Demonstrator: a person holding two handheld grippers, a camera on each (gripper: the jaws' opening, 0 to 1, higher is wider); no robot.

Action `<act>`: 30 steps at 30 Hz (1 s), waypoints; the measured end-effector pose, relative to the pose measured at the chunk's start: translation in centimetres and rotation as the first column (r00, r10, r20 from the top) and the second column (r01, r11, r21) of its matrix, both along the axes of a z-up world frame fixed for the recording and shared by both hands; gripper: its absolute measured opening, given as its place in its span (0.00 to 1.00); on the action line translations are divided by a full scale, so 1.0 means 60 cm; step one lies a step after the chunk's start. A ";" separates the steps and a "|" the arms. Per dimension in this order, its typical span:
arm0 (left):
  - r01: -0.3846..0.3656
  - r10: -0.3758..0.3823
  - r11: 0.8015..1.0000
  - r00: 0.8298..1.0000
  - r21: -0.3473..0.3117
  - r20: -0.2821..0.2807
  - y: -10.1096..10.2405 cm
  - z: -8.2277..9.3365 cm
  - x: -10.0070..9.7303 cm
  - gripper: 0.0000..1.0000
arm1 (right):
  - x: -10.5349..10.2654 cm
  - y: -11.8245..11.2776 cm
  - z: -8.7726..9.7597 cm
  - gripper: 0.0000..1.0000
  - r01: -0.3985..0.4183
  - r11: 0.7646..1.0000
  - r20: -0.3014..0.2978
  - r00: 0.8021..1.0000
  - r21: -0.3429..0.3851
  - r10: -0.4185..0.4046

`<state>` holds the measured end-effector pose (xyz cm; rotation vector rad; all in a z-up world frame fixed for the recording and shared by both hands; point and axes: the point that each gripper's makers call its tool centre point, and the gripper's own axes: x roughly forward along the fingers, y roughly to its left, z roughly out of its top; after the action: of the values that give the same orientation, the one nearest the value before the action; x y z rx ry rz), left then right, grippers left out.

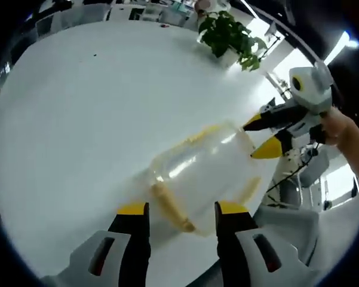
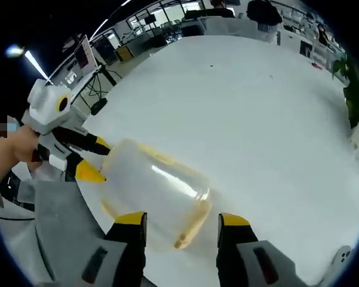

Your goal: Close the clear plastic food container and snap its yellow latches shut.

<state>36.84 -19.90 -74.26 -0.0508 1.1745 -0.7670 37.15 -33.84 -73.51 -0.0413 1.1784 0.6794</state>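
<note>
Holding a clear box between two grippers

Lying on the white table [image 1: 77, 119], the clear container [image 1: 206, 179] is sitting just ahead of the left gripper [image 1: 182, 210], whose jaws are standing open on either side of a yellow latch [image 1: 173, 206]. The right gripper [image 2: 182, 222] is likewise gaping around the container's opposite end. A potted plant [image 1: 230, 36] is standing well beyond.

Both views close, facing across shared container [image 1: 206, 179], opposite sides
</note>
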 end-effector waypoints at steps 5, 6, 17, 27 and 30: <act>0.005 -0.005 1.000 1.000 -0.003 -0.005 -0.009 -0.002 -0.002 0.43 | -0.004 0.009 -0.008 0.46 0.002 1.000 -0.028 1.000 0.024 -0.001; -0.005 0.005 1.000 1.000 -0.007 -0.007 -0.010 -0.002 0.000 0.43 | -0.003 0.009 -0.010 0.46 0.007 1.000 -0.027 1.000 0.023 -0.006; -0.029 0.029 0.999 0.999 -0.018 -0.017 -0.015 -0.001 0.003 0.41 | -0.007 0.018 -0.018 0.50 0.049 0.998 -0.062 0.997 0.049 -0.046; -0.092 0.092 0.995 0.996 -0.031 -0.023 -0.024 0.000 0.008 0.36 | -0.008 0.027 -0.019 0.49 0.062 0.997 -0.078 0.995 0.037 -0.059; -0.080 0.079 0.997 0.997 -0.025 -0.025 -0.023 0.001 0.008 0.35 | -0.008 0.028 -0.019 0.49 0.066 0.997 -0.072 0.995 0.032 -0.064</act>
<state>37.33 -21.26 -74.22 -0.1280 1.1789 -0.7135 36.65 -32.15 -74.66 0.0509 1.2306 0.6480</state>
